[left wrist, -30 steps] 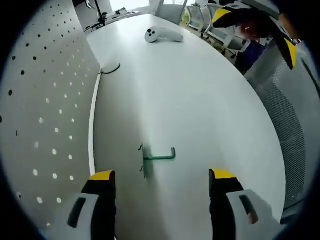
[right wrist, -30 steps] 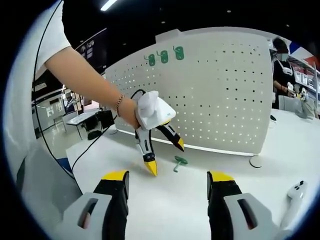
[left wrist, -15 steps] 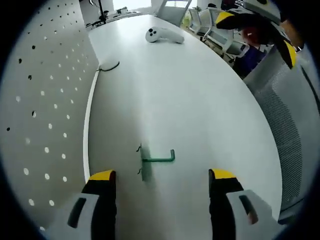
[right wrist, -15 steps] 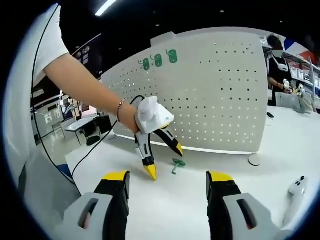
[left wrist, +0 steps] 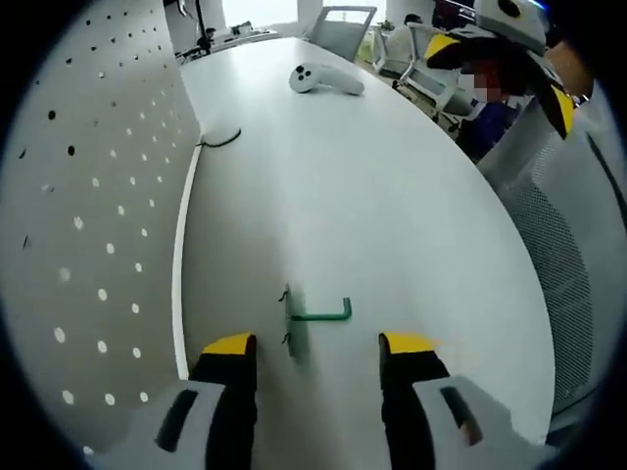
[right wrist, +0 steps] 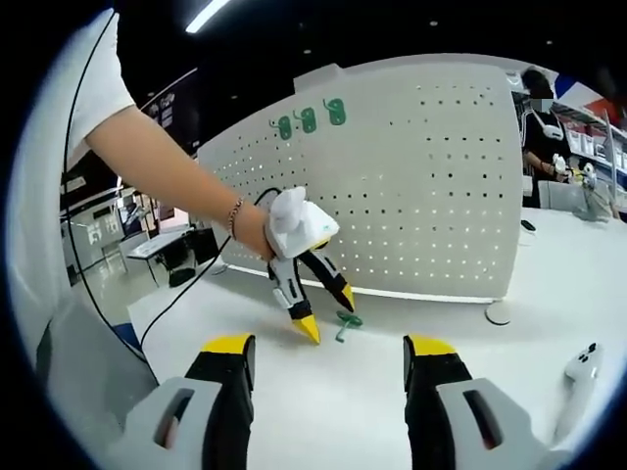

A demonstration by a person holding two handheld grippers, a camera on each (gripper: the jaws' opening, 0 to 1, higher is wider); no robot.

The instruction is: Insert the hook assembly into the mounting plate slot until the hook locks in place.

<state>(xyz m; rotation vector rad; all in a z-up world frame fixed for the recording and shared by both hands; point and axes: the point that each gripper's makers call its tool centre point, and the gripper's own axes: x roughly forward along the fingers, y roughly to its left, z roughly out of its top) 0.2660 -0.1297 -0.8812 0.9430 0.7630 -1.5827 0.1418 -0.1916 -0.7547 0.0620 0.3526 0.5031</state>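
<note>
Left gripper view: left tool [left wrist: 317, 345] at the bottom centre, yellow-tipped jaws apart, nothing between them. Just above the jaw tips, low in the frame, a green hook [left wrist: 316, 315] lying flat on the white tabletop [left wrist: 392, 196], its bent end pointing toward the right of the frame, its small plate end toward the left. Along the left side, a white pegboard [left wrist: 88, 225] standing on the tabletop, dotted with holes. Near the top centre, a white handheld controller [left wrist: 325, 80] lying well apart from the hook. At the upper right, the right tool [left wrist: 498, 54], black with yellow tips.

Right gripper view: right tool [right wrist: 327, 345] at the bottom, jaws spread wide, empty. In mid-frame, the left tool [right wrist: 323, 305] held by a hand [right wrist: 257, 220] with a bracelet at the wrist, angled down toward the tabletop [right wrist: 372, 392], jaws parted around nothing, tips just beside the green hook [right wrist: 345, 321]. Behind, filling the centre and right, the pegboard [right wrist: 431, 186], with three green hooks [right wrist: 309, 119] hanging near its upper left corner. At the lower right edge, the controller [right wrist: 575, 384].
</note>
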